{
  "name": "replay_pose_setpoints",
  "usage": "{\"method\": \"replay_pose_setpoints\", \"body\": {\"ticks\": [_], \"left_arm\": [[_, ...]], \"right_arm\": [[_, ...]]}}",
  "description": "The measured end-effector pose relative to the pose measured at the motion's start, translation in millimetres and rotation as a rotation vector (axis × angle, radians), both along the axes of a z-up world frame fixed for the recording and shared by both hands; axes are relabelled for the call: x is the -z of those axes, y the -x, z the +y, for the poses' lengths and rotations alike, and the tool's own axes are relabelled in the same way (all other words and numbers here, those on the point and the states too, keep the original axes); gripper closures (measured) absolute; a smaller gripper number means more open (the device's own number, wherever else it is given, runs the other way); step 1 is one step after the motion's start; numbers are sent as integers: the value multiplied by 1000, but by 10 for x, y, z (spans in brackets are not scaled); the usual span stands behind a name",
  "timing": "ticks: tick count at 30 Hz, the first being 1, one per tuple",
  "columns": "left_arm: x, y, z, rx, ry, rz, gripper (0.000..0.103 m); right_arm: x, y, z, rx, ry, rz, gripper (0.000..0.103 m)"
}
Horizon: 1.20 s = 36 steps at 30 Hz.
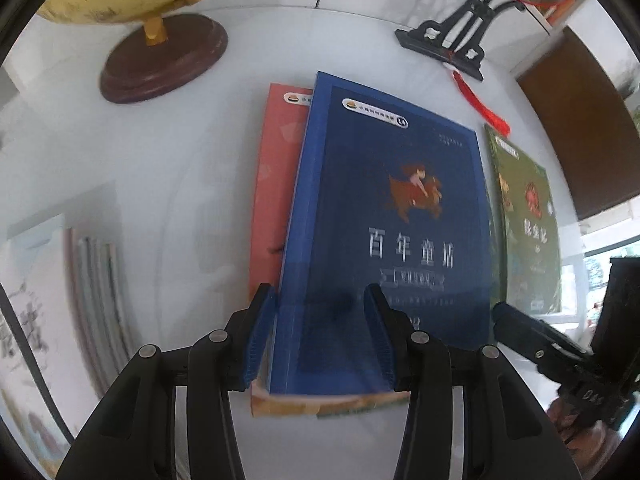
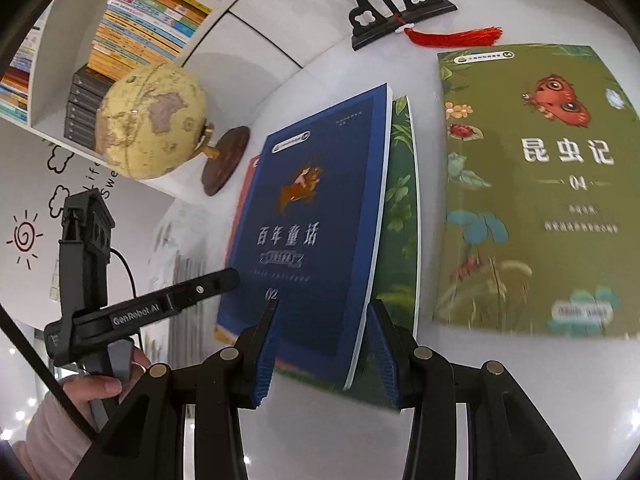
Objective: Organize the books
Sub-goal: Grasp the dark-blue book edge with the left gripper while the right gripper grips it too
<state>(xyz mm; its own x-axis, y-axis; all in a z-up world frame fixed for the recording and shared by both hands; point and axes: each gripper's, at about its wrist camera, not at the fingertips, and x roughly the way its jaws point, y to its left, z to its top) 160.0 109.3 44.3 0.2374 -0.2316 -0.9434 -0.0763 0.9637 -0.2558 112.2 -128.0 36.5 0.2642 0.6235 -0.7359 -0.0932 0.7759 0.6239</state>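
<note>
- I am keeping the left tongs (image 1: pixel 320 332) parted, gripping nothing, above the blue book (image 1: pixel 392 216); it is lying atop a red book (image 1: pixel 276 168) on the tabletop (image 1: pixel 168 168)
- The right tongs (image 2: pixel 324 344) are gaping too, empty; the green book (image 2: pixel 532 184) is lying beside them

This looks like a child's reading corner at home. A white shelf (image 2: pixel 132 20) is packed with colourful books, a globe (image 2: pixel 152 120) stands on the white table (image 2: pixel 320 60), and sun and cloud doodles (image 2: pixel 26 236) decorate the wall.
</note>
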Motion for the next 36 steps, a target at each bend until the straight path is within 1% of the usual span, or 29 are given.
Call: {"method": "replay_pose_setpoints", "body": {"ticks": [2,4,6,7,8,9,10,11,12,13,15,16,17,18,20,22,23,24,25,26,27,28,29,31,32,33,34,35,36], "left_arm": [[13,-60,60,-8,43,-20,60],[31,-108,88,0,58,-26,60],[47,-170,112,12,73,-34,58],[64,-211,131,11,84,-34,57],[77,-253,153,7,100,-36,54],[79,-281,172,4,110,-45,47],[88,-321,185,0,134,-47,43],[91,-352,185,-2,158,-54,36],[91,-373,176,0,163,-56,34],[88,-391,146,11,153,-65,34],[83,-406,65,46,101,-81,33],[80,-398,3,71,66,-91,33],[77,-393,-23,83,48,-93,32],[79,-402,-28,87,40,-95,33],[48,-382,-19,72,38,-112,33],[-31,-354,39,40,67,-137,36],[-77,-342,57,28,89,-153,36],[-185,-308,102,7,156,-193,36],[-248,-279,132,-3,220,-217,36],[-315,-250,165,-15,323,-241,36],[-322,-239,175,-21,386,-244,36],[-292,-239,157,-16,457,-232,36],[-239,-249,109,2,463,-209,36],[-43,-284,-73,70,347,-135,43],[30,-296,-124,82,319,-107,48],[109,-303,-150,80,263,-72,51],[77,-275,-116,65,253,-105,52],[87,-266,-88,56,241,-88,61],[95,-262,-49,43,240,-75,62]], "right_arm": [[41,-53,20,-1,-1,-9,61],[90,-96,44,-10,6,-3,60],[91,-117,45,-5,-5,-31,57],[96,-129,44,-5,-16,-46,53],[100,-137,46,-6,-24,-56,49],[102,-149,48,-9,-33,-69,49],[103,-160,53,-15,-36,-80,47],[105,-179,58,-26,-39,-91,47],[109,-195,57,-35,-44,-100,47],[113,-204,55,-37,-52,-105,46],[151,-240,13,-25,-96,-108,45],[165,-254,-3,-15,-116,-109,40],[184,-265,-27,2,-151,-112,36],[177,-261,-21,15,-156,-116,36],[151,-273,20,10,-143,-125,27],[137,-303,29,-5,-153,-107,27],[144,-319,9,-11,-170,-98,30],[157,-319,-64,-13,-210,-89,34],[171,-311,-132,-4,-247,-78,43],[176,-311,-170,5,-275,-69,51],[197,-301,-233,16,-309,-56,53],[229,-296,-261,24,-305,-36,54],[269,-296,-258,25,-283,-17,63],[279,-311,-239,25,-264,-12,69],[294,-320,-237,28,-288,0,69],[303,-329,-235,40,-304,9,69],[319,-341,-223,37,-329,24,69],[308,-339,-244,45,-361,20,69],[284,-340,-267,49,-407,8,69]]}}
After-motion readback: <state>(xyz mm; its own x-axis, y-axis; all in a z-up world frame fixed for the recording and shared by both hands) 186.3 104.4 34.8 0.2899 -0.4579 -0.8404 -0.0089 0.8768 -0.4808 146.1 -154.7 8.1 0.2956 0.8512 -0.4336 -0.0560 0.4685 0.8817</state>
